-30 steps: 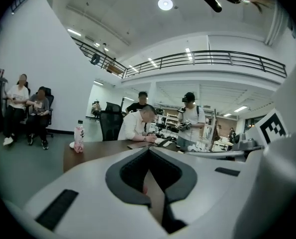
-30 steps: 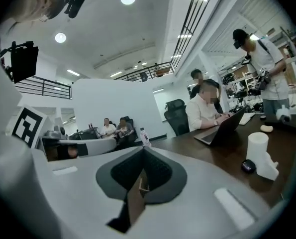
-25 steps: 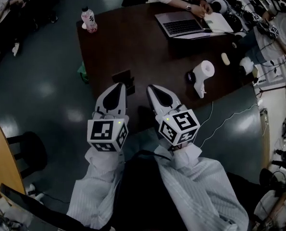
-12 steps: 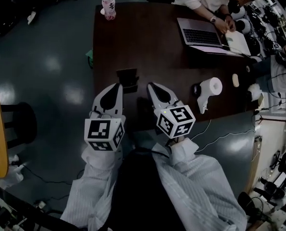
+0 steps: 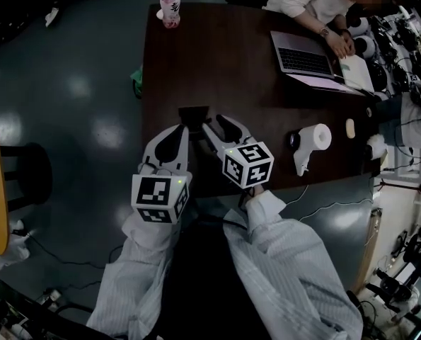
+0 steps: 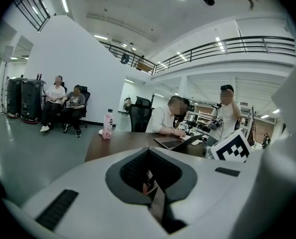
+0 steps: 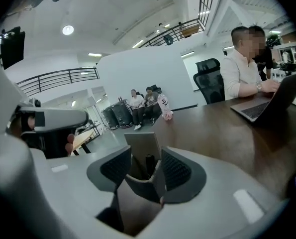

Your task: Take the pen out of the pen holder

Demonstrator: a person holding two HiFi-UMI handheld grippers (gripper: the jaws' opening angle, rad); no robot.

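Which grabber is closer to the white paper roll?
Right. The right gripper, its jaws opening with the pen holder showing ahead between them, is left of the paper roll. The left gripper sits farther left.

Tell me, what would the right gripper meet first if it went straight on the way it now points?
Most likely the pen holder, straight ahead of the right gripper, with the dark pen standing in it. The jaws are opening, seemingly with nothing between them yet; depth is unclear.
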